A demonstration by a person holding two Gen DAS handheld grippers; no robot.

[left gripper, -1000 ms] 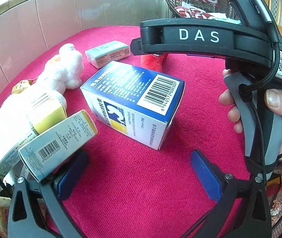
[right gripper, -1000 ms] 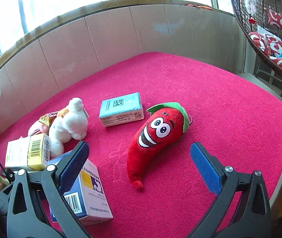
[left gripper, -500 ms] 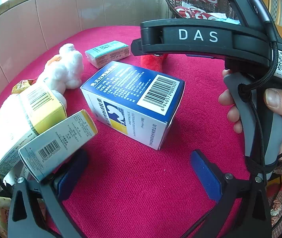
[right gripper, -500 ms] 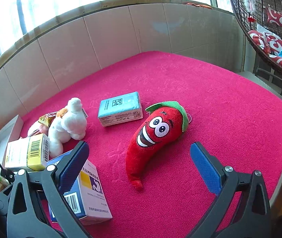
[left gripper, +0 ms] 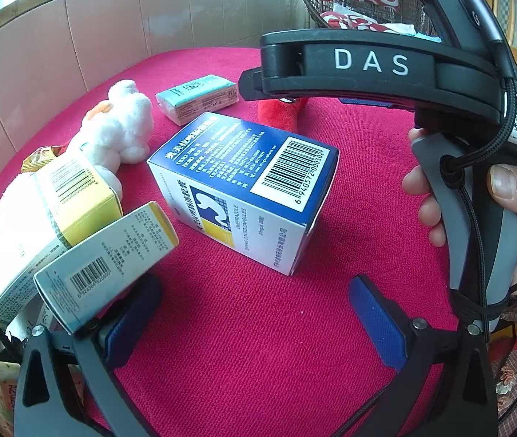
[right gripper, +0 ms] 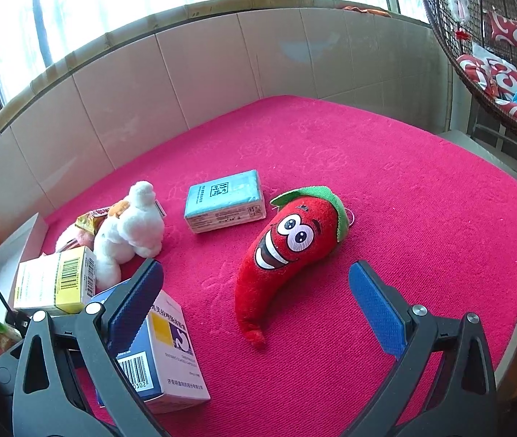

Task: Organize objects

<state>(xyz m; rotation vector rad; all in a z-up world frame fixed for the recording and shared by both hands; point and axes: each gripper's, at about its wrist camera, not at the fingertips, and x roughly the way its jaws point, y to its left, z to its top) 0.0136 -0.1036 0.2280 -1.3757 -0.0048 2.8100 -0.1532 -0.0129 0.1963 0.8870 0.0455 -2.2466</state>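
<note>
Barely begun: left gripper (left gripper: 254, 322) and right gripper (right gripper: 256, 300) both hover with fingers spread, empty. Blue medicine box (left gripper: 247, 189), chili plush (right gripper: 291, 244), tissue pack (right gripper: 225, 202) and white plush (right gripper: 131, 229) lie scattered on the red desk (right gripper: 404, 189), unsorted.

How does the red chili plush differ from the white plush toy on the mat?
The chili plush is red, long and curved, with a printed smiling face and green cap; the white plush toy is lumpy and fluffy, no face showing. The chili lies alone; the white toy touches the yellow box. Both lie on the red mat.
</note>
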